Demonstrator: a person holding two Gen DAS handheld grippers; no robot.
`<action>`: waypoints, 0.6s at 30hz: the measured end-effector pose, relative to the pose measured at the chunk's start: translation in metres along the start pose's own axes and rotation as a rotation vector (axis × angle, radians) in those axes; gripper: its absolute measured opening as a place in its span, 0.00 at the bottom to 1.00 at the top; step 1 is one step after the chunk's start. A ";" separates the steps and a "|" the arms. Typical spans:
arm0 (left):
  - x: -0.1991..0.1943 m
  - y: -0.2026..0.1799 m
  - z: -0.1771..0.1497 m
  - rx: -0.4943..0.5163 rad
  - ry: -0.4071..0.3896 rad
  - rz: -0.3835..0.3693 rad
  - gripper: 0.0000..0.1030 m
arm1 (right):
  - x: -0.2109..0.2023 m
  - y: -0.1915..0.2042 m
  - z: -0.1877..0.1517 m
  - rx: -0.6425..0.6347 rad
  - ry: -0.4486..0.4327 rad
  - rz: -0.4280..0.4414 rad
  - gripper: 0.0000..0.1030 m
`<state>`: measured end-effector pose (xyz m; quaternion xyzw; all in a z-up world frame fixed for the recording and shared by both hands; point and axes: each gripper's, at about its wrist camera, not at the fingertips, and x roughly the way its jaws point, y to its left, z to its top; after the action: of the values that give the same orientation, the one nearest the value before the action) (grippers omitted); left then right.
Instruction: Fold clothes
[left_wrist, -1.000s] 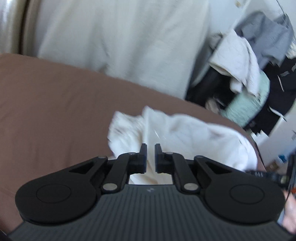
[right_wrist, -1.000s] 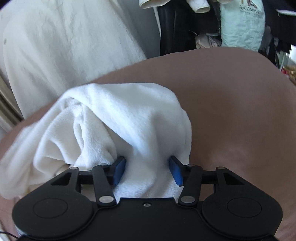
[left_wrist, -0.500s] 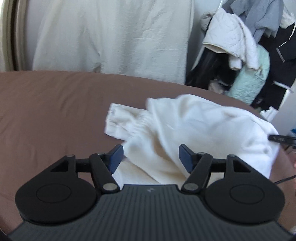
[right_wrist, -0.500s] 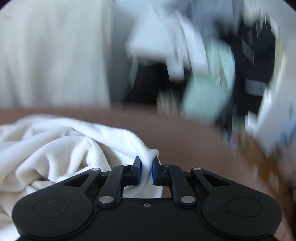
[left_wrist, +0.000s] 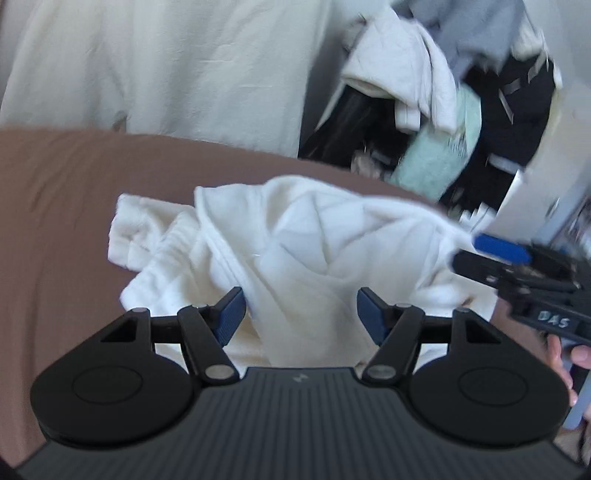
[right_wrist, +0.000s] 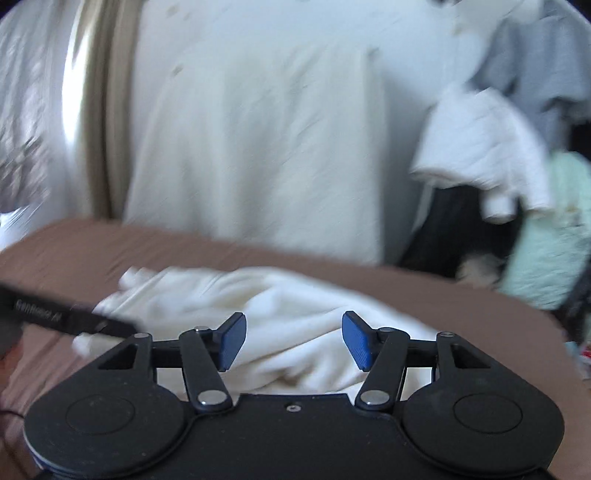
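Note:
A crumpled white fleece garment (left_wrist: 295, 251) lies in a heap on the brown bed cover (left_wrist: 66, 229); it also shows in the right wrist view (right_wrist: 280, 310). My left gripper (left_wrist: 299, 314) is open just above the near side of the heap, a ridge of cloth between its blue pads. My right gripper (right_wrist: 293, 338) is open and empty above the garment's near edge. In the left wrist view the right gripper (left_wrist: 491, 254) shows at the heap's right end. In the right wrist view the left gripper's black body (right_wrist: 66, 319) shows at the left.
A cream curtain (left_wrist: 166, 70) hangs behind the bed. A pile of clothes (left_wrist: 454, 110), white, grey, mint and black, hangs at the back right. The brown cover (right_wrist: 461, 306) stretches to both sides of the garment.
My right gripper, shut on the garment's edge half a second ago, has opened and let it go. My left gripper stays open after opening earlier. The heap has settled on the bed.

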<state>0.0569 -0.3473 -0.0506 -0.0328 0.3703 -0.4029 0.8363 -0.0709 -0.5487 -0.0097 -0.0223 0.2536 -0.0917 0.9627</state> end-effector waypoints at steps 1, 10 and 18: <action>0.005 -0.006 0.000 0.035 0.010 0.047 0.42 | 0.005 0.009 -0.005 -0.050 -0.008 0.006 0.61; 0.004 -0.012 0.014 0.015 -0.056 0.058 0.23 | 0.021 0.073 -0.041 -0.539 -0.070 -0.026 0.77; -0.009 -0.019 0.019 0.030 -0.159 0.045 0.20 | 0.079 0.102 -0.042 -0.720 -0.045 -0.118 0.91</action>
<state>0.0533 -0.3584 -0.0245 -0.0437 0.2975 -0.3858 0.8722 -0.0073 -0.4636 -0.0938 -0.3766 0.2467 -0.0516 0.8914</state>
